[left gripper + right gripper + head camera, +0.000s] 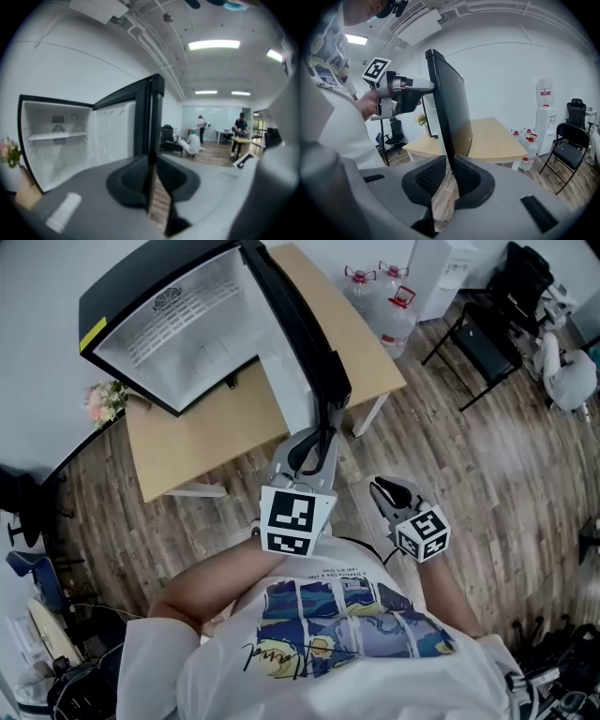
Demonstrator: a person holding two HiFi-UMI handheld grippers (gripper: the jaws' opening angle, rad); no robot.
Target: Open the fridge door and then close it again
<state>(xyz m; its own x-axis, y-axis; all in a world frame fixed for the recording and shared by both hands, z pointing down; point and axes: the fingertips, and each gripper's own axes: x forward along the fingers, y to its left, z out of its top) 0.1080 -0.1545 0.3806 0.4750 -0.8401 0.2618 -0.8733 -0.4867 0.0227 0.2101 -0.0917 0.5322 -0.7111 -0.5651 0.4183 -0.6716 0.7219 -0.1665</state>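
In the head view the fridge (187, 343) sits on the wooden table (206, 437) with its fridge door (300, 324) swung wide, the black edge pointing down towards me. A yellow label (94, 332) is stuck on the cabinet's top corner, too small for me to read. My left claw (325, 427) is at the door's lower end. My right claw (380, 488) hangs near it, apart from the door. Each carries a marker cube (295, 521) printed with black and white squares. The T-shirt (347, 624) has picture panels over a line of script I can't make out. Red-capped water bottles (398, 310) stand on the floor beyond the table, with black chairs (487, 334) further right and flowers (101, 399) at the table's far left.

In the left gripper view the jaws are closed on the door's edge, which runs down between the pads. The white interior and one wire shelf (58, 136) show at the left. A few people (239, 124) are far back in the room.

In the right gripper view the jaws stand a little apart and hold nothing, and I see the door's edge through the gap, beyond them. The left claw grips that edge higher up. A water dispenser (544, 117) with an unreadable red label stands against the wall.
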